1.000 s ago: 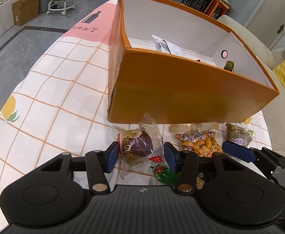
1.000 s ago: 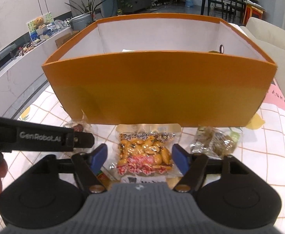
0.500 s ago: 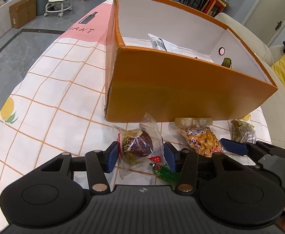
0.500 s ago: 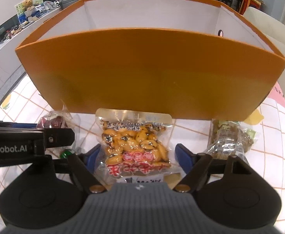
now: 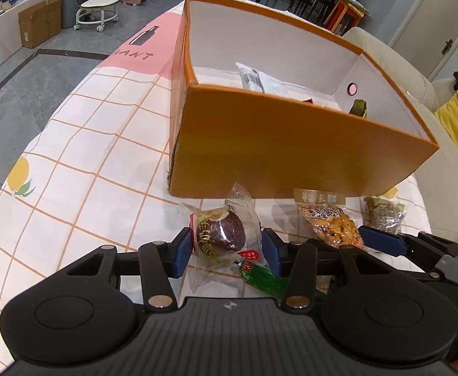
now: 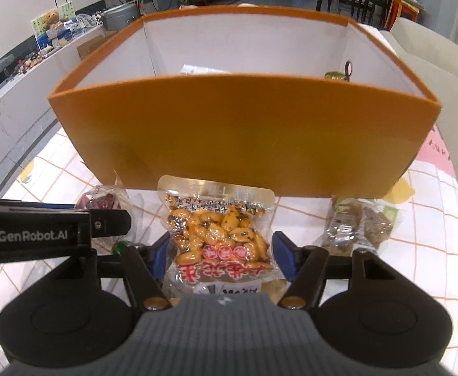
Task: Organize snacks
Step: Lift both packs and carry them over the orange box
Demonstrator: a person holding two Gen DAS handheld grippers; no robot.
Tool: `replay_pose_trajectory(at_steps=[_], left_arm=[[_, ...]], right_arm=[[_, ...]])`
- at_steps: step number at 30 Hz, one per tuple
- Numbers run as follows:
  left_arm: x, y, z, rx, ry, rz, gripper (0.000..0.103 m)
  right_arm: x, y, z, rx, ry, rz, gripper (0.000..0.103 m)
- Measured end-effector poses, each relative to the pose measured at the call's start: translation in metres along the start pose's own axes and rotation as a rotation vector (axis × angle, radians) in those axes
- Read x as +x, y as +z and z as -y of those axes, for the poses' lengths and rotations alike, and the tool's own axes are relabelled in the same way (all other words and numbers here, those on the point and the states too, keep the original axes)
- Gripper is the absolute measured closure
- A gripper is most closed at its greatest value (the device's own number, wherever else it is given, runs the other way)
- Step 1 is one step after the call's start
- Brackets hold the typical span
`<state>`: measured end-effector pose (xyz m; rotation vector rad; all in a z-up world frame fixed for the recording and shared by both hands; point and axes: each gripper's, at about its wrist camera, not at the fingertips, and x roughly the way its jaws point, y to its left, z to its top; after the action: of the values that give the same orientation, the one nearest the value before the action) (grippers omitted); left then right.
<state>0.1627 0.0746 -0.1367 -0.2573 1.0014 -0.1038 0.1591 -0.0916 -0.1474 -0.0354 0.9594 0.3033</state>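
Two fingers sets are closing now: my left gripper (image 5: 225, 247) around the red date packet (image 5: 221, 235), my right gripper (image 6: 221, 250) around the peanut bag (image 6: 219, 232), both before the orange box (image 6: 244, 144). Real pressing I cannot confirm. Some snacks lie inside, half hidden; a green-brown packet (image 6: 358, 225) waits.

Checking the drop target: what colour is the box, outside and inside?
The box is orange outside with white inner walls; the right wrist view shows it best.
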Motion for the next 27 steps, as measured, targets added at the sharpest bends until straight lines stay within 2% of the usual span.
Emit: replay_pose_trajectory(at_steps=[17, 27], left_arm=[[-0.044, -0.008, 0.021, 0.036, -0.025, 0.033, 0.056], [-0.078, -0.004, 0.041, 0.077, -0.061, 0.116, 0.056]], right_arm=[[-0.086, -0.018, 0.028, 0.051, 0.081, 0.115, 0.039], [-0.138, -0.023, 0.039, 0.099, 0.103, 0.194, 0.039]])
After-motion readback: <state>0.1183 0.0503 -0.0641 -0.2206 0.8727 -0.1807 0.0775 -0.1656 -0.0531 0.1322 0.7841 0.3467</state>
